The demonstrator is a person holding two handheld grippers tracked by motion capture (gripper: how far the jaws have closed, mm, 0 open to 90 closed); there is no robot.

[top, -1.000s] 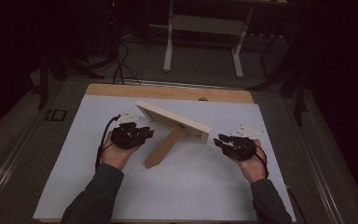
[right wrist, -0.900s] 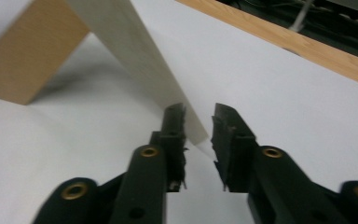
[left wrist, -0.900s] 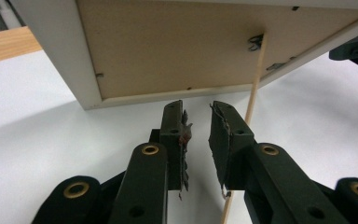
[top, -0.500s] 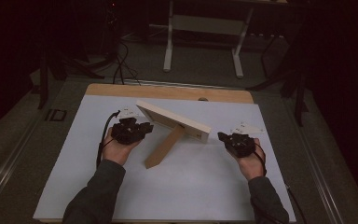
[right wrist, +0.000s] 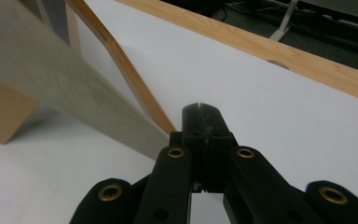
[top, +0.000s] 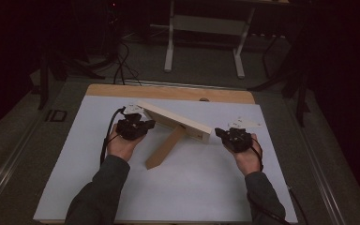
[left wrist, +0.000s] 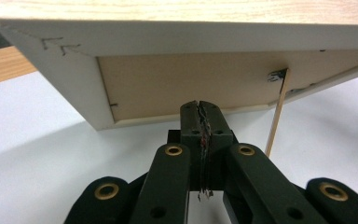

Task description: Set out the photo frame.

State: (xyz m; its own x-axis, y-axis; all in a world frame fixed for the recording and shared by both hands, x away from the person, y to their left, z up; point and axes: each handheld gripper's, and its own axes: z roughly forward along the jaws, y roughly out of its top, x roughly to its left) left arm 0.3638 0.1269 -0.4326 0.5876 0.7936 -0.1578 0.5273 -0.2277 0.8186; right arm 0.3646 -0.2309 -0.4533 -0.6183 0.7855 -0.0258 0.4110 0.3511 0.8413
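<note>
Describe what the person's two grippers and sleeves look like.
Both the left gripper and the right gripper are black, each with two black jaws on arms studded with brass-coloured rivets. A black cable loops from the left one. Each carries a pale three-cornered plate on top. The person wears dark grey-green long sleeves.

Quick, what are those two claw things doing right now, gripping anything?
Left gripper: closed, holding nothing, beside the wooden frame.
Right gripper: closed, holding nothing.

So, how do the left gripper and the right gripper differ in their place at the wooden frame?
The left gripper sits at the wooden frame's left end, facing its recessed back; the right gripper sits off its right end, apart from it. Both are shut and hold nothing.
</note>
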